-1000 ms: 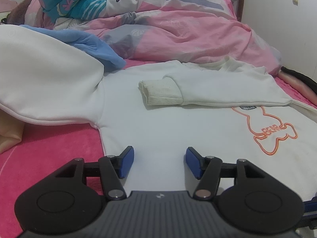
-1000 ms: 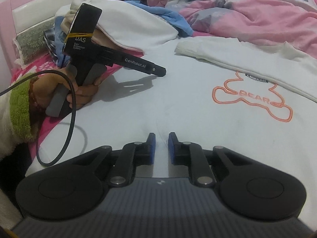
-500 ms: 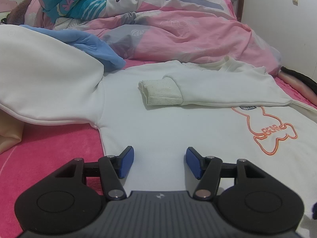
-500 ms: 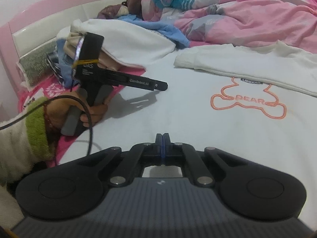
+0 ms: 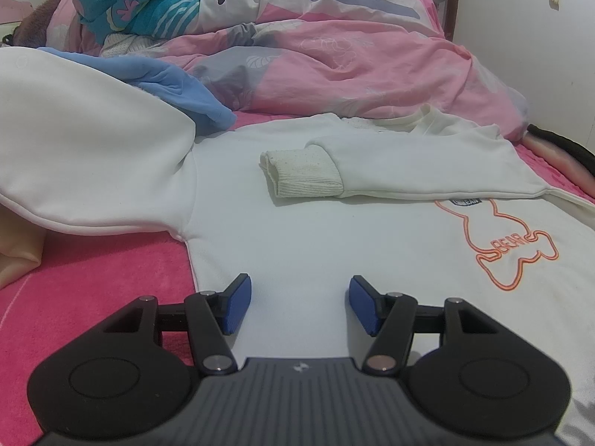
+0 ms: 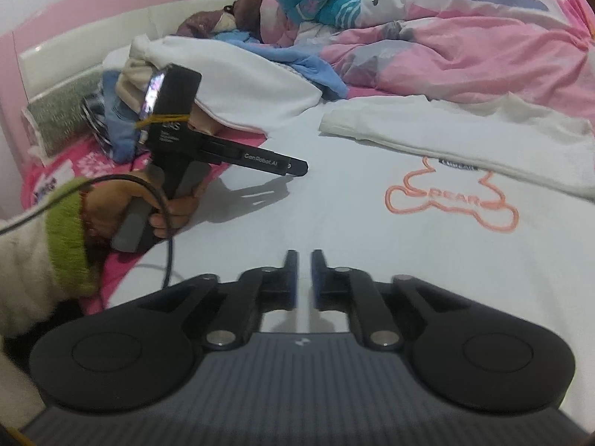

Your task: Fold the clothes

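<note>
A white sweatshirt point(image 5: 334, 230) lay spread flat on the bed point(image 5: 93, 278), its chest marked with an orange bear outline point(image 5: 517, 249) and the word BEAR. One sleeve point(image 5: 390, 174) was folded across the body of the garment, its ribbed cuff point(image 5: 303, 173) resting near the middle. The other sleeve point(image 5: 85, 156) ran off to the left, draped over a heap of other things at the bed's edge. Behind the sweatshirt sat a bunched pink quilt point(image 5: 353, 63), with a blue garment point(image 5: 178, 89) tucked between the quilt and the raised sleeve.

The left tool point(image 5: 299, 306) hovered low over the lower edge of the sweatshirt, close to where white cloth met the pink bedsheet. Its blue pads point(image 5: 234, 306) stood wide apart with nothing between them.

In the right wrist view, the right tool point(image 6: 304, 278) sat over the sweatshirt point(image 6: 334, 223), below and left of the bear print point(image 6: 452, 200). Its jaws were nearly together, a narrow gap showing between them, and no cloth was held. The picture was slightly blurred here.

The same view showed the left tool point(image 6: 297, 167) from the side, held by a hand point(image 6: 148, 208) in a green-cuffed sleeve point(image 6: 65, 238), with a black cable point(image 6: 163, 230) looping down past the handle. A pile of clothes point(image 6: 122, 111) lay beyond it by the pink headboard point(image 6: 74, 29).
</note>
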A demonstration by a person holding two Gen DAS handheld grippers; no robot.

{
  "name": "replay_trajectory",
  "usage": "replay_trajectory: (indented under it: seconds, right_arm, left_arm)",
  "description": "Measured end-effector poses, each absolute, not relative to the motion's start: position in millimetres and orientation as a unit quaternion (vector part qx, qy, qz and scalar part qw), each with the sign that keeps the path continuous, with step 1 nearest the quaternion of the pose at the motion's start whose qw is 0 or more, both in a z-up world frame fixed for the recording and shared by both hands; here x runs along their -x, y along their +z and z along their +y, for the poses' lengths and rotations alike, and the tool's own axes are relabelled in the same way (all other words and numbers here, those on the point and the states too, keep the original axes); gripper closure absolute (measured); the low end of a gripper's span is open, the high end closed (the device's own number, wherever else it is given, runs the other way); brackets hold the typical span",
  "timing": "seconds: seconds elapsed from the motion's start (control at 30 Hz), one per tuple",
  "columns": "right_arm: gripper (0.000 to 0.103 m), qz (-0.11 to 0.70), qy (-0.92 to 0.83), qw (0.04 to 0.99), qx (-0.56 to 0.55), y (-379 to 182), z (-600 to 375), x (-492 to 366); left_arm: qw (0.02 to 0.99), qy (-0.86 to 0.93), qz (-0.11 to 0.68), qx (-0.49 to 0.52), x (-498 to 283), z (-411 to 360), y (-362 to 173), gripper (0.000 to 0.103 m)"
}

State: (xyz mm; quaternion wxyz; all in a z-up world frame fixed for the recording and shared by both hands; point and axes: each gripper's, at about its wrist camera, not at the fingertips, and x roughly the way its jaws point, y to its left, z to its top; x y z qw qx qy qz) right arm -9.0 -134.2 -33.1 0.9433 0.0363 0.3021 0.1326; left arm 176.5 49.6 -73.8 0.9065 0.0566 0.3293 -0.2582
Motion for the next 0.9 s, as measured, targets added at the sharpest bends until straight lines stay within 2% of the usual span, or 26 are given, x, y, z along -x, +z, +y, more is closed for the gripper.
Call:
replay_trajectory:
  seconds: [0.33,0.4,0.47,0.9]
  right_arm:
    - [0.091,0.326,0.139,0.935,-0.009,-54.2,-131.0,-16.3]
    - [0.101,0.323,0.141,0.935,-0.025,-53.6,-135.3,-15.7]
    - [0.103,0.319,0.142,0.936,-0.046,-51.6,-140.7,-14.2]
    - [0.103,0.238,0.083,0.952,-0.176,-4.7,-196.9,42.6]
  left_arm:
    - [0.906,-0.258,0.330,-0.057,-176.1,49.6,-73.3,0.042]
    - [0.907,-0.258,0.330,-0.057,-176.0,49.5,-73.3,0.042]
    - [0.907,-0.257,0.330,-0.057,-176.1,49.4,-73.2,0.042]
    - [0.907,-0.257,0.329,-0.056,-175.5,49.2,-73.4,0.042]
